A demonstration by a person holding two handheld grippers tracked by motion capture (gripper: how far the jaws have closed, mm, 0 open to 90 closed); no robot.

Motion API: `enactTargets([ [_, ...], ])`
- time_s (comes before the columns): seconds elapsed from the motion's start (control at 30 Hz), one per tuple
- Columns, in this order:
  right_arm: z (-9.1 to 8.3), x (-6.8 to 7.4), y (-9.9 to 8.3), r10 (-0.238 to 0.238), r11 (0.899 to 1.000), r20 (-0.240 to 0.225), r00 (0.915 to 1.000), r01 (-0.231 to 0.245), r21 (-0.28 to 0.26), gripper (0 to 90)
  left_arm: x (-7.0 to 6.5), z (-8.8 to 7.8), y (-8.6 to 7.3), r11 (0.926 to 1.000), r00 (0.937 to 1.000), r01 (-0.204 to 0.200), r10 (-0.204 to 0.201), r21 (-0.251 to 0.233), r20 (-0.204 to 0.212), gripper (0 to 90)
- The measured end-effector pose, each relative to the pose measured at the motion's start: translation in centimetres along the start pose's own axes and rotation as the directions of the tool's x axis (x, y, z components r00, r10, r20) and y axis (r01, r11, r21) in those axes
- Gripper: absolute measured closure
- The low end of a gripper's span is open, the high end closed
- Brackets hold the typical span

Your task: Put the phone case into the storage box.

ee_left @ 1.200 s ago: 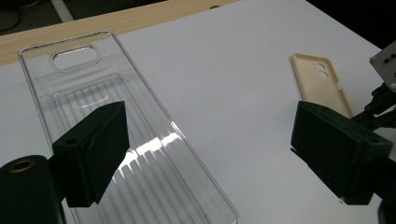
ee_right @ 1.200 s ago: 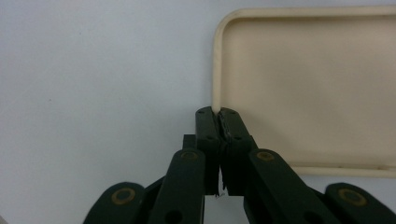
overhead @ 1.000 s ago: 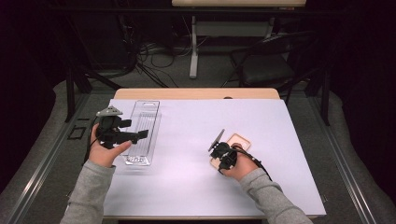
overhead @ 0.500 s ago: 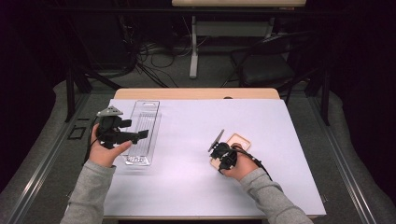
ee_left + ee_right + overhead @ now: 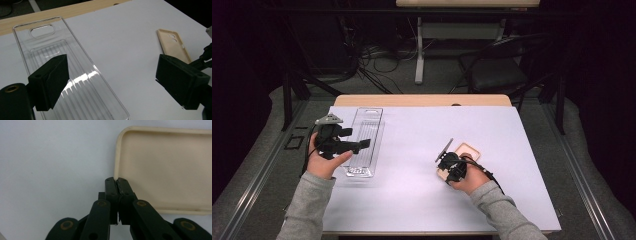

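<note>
- Right gripper clenched on cream phone case rim, near bench's right edge.
- Left gripper released above clear tray, left edge.
- Case not yet in tray; transfer likely remains.

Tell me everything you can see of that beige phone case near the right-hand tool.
The beige plastic phone case lies flat on the white table cover, hollow side up, with rounded corners and a raised rim. The left gripper view shows camera cutouts near its far end. The right gripper, jaws shut, has its tips at the case's rim near a corner; whether it pinches the rim is unclear.
</note>
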State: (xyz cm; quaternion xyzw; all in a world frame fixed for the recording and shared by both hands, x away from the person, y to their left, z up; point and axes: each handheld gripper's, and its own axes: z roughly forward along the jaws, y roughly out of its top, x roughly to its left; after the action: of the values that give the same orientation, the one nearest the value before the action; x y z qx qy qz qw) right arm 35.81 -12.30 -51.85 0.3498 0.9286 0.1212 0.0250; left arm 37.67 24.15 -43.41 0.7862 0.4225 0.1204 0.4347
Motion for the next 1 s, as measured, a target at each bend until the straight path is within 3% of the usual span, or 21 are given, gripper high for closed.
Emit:
enactTargets([
  [0.2,-1.2,0.0,-0.4,0.007,0.998,0.009,0.9999,-0.006,-0.061,88.6,0.0,-0.1,0.0,1.0,1.0,0.0,0.0,-0.001,-0.001,11.7],
  [0.3,-2.1,0.1,-0.7,0.01,0.993,0.034,0.9994,-0.006,-0.114,88.6,0.0,0.0,0.0,1.0,1.0,-0.001,0.001,-0.003,-0.004,11.8],
  [0.5,-2.9,0.2,-0.9,0.0,0.985,0.059,0.9982,0.01,-0.174,88.7,0.0,-0.1,0.0,1.0,1.0,0.0,0.0,-0.003,-0.004,12.1],
  [0.9,-3.2,0.9,-0.9,-0.024,0.977,0.102,0.9945,0.045,-0.208,88.7,-0.1,-0.1,0.0,1.0,1.0,-0.005,0.005,-0.006,-0.005,12.4],
  [1.0,-3.4,1.2,-1.0,-0.032,0.966,0.13,0.9909,0.064,-0.249,88.7,-0.1,-0.1,0.0,0.9999,1.0,-0.006,0.006,-0.011,-0.007,12.4],
])
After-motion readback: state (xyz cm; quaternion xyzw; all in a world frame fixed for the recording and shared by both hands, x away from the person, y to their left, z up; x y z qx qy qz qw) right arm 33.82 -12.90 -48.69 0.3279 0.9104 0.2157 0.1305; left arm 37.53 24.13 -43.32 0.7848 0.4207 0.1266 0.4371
